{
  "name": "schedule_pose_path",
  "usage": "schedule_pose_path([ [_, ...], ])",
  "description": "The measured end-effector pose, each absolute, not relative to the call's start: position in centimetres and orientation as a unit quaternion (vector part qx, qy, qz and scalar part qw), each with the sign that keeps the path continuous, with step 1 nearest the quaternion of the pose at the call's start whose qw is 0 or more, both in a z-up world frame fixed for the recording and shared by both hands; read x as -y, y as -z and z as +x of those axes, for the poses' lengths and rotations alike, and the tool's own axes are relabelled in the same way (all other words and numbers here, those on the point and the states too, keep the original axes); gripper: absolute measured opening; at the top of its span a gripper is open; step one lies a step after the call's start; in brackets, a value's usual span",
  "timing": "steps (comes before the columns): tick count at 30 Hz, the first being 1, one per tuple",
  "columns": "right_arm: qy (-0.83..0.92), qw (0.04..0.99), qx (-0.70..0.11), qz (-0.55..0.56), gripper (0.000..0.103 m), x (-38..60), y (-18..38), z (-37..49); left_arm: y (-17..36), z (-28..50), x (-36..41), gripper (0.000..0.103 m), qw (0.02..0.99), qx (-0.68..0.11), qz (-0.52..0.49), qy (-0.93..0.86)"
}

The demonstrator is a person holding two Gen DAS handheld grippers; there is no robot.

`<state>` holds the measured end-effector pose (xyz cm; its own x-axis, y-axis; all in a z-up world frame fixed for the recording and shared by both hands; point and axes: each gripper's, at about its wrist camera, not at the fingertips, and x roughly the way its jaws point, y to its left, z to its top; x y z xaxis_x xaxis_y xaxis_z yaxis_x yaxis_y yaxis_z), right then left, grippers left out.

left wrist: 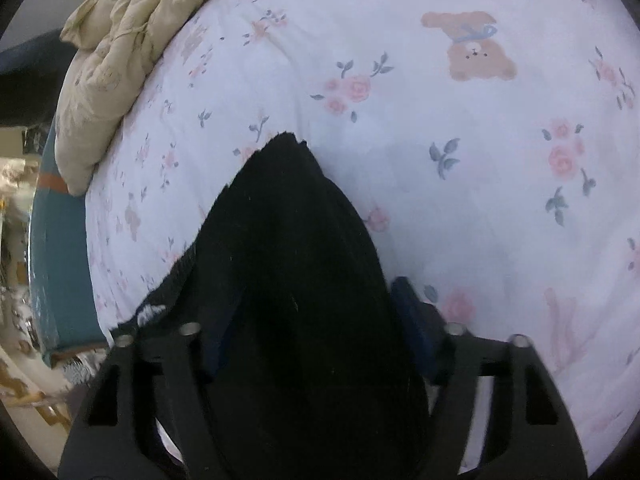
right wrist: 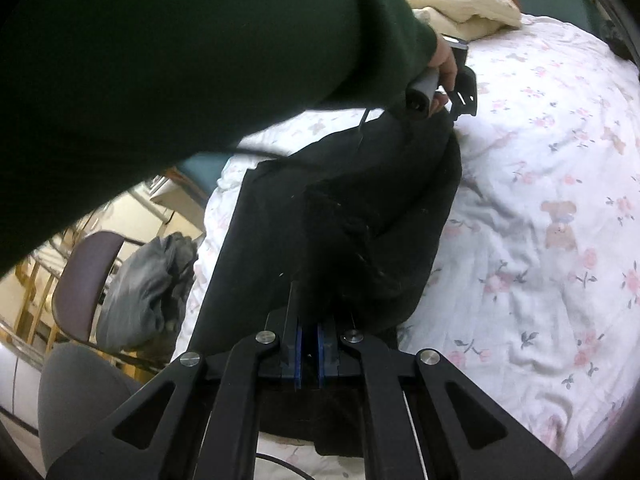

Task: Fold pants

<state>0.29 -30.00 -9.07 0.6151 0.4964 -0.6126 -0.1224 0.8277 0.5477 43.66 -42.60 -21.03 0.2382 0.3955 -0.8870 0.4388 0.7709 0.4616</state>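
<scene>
Black pants lie partly folded on the floral bed sheet, running from near me toward the far side. My right gripper is shut on their near end, its blue pads close together with black cloth pinched between them. A hand in a dark green sleeve holds my left gripper at the far end of the pants. In the left wrist view, a thick bunch of the pants fills the gap between the left gripper's blue pads, and its tip points out over the sheet.
A crumpled beige quilt lies at the bed's far corner, also in the right wrist view. A teal bed frame borders the mattress. Beside the bed stands a chair with grey clothing heaped on it.
</scene>
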Motion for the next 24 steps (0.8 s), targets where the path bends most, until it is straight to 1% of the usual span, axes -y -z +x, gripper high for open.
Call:
schedule_pose_path([
  [2,-0.186,0.866,-0.405,0.229,0.004,29.6,9.1,0.3,20.8,43.6,43.3,0.056,0.716,-0.594,0.366,0.031],
  [4,-0.188,0.866,-0.406,0.225,0.004,29.3,9.0,0.3,20.6,43.5,43.7,0.038,0.719,-0.576,0.387,0.045],
  [5,-0.189,0.867,-0.405,0.223,0.004,29.3,8.9,0.2,20.6,43.6,43.8,0.012,0.716,-0.578,0.388,0.055],
  [6,-0.190,0.867,-0.404,0.221,0.004,29.1,8.9,0.2,20.6,43.7,43.8,0.007,0.713,-0.581,0.388,0.058],
  [14,-0.197,0.874,-0.397,0.198,0.004,28.2,8.4,-0.3,15.9,44.4,40.9,0.005,0.733,-0.559,0.373,0.099],
  [19,-0.211,0.889,-0.372,0.164,0.004,26.7,6.6,-1.2,10.0,44.4,37.2,0.005,0.777,-0.532,0.317,0.111],
  [21,-0.213,0.902,-0.354,0.125,0.004,25.3,5.2,-1.8,7.4,44.1,35.5,0.004,0.797,-0.517,0.292,0.113],
  [24,-0.234,0.909,-0.330,0.098,0.004,23.4,3.4,-2.5,4.1,43.9,32.0,0.004,0.819,-0.499,0.261,0.109],
])
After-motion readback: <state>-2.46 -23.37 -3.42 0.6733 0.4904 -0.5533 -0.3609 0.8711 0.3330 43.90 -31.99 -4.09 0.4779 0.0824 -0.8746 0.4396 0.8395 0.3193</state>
